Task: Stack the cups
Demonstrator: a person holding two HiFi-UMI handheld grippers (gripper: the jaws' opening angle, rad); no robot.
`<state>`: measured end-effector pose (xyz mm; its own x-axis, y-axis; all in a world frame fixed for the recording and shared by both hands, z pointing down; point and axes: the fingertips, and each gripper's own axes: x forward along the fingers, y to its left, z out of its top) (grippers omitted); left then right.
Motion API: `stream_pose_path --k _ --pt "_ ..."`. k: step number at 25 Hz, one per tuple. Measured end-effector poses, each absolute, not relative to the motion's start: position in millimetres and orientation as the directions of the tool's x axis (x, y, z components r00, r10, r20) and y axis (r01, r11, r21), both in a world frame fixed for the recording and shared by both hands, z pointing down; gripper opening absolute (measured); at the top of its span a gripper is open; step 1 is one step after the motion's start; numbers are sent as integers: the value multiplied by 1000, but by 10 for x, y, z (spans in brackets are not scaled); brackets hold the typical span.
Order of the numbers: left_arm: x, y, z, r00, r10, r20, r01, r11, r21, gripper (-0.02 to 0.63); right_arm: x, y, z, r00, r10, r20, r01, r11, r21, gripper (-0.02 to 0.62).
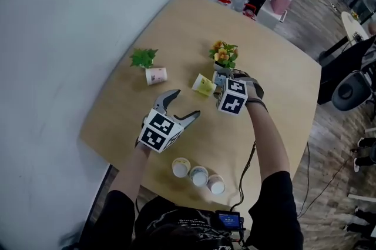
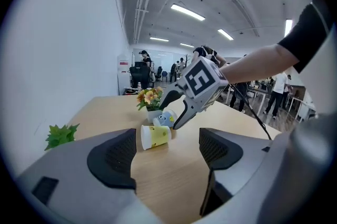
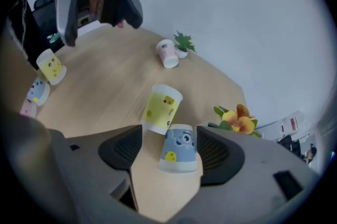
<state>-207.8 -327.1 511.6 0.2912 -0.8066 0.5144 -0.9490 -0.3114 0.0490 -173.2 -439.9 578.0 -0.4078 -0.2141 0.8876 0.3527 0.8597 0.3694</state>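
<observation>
**Right tongs straddled the blue cup; left tongs spread and empty**

The right tongs (image 2: 168,116) pointed steeply down at the table (image 1: 276,90), just in front of the pot of orange flowers (image 1: 224,53); their jaws stood apart with the blue cup (image 3: 179,149) between them, the cup close against one pad and clear of the other, so it was not pinched. The yellow cup (image 1: 204,85) lay on its side just beside the blue one, outside those jaws. The left tongs (image 1: 185,104) hung over bare table nearer the person, jaws spread wide with nothing between them; the yellow cup lay beyond their tips. A pink cup (image 1: 156,75) lay on its side next to a small green plant (image 1: 143,57), well apart from both tongs. Three more cups (image 1: 199,175) stood upright in a short row by the table's near edge, mouths up; each stood singly, none inside another.
</observation>
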Motion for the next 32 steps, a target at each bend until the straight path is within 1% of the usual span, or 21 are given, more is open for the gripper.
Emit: stream_pose_path --k 3,5,9,13,16,18,21,23,25,26,27,30,32 --pt "-2145 -3297 5160 302 -804 512 -949 -305 80 383 -1736 -4497 6000 -318 -234 919 472 802 367 339" --pt "-2191 -3304 5209 298 -803 517 -950 -302 78 383 -1736 -4575 6116 -280 -264 923 520 766 378 339" --pt "-2208 -3293 5296 301 -789 536 -948 -306 83 383 -1757 -4666 6209 -264 -273 925 484 792 372 339" --pt "-2195 -3340 5378 295 -773 562 -943 -329 43 383 -1681 -4601 6280 -253 -236 938 481 811 334 337" --pt "-2136 -3388 5425 301 -753 586 -928 -372 -1 383 -1560 -4468 6294 -238 -187 953 487 826 284 335" --pt "-2068 -3418 5460 302 -731 612 -899 -432 -72 383 -1547 -4415 6275 -246 -165 955 480 836 268 333" --pt "-1929 -3494 5596 273 -683 678 -789 -562 -248 383 -1613 -4413 6273 -264 -160 951 480 834 273 333" --pt "-1824 -3546 5684 254 -646 720 -699 -637 -325 383 -1634 -4404 6324 -251 -154 956 486 834 262 333" --pt "-1702 -3582 5768 255 -597 760 -635 -696 -334 383 -1604 -4407 6398 -230 -150 962 476 844 246 332" --pt "-1643 -3591 5819 256 -565 784 -604 -727 -326 383 -1582 -4410 6423 -228 -145 963 460 855 237 307" --pt "-1597 -3595 5878 253 -528 811 -567 -760 -318 383 -1565 -4411 6432 -233 -134 963 439 869 228 304" --pt "-1544 -3594 6073 208 -425 881 -444 -843 -303 383 -1507 -4405 6401 -269 -94 959 378 905 195 297" --pt "-1515 -3522 6224 177 -344 922 -372 -891 -261 383 -1431 -4407 6353 -326 -75 943 316 931 184 294"
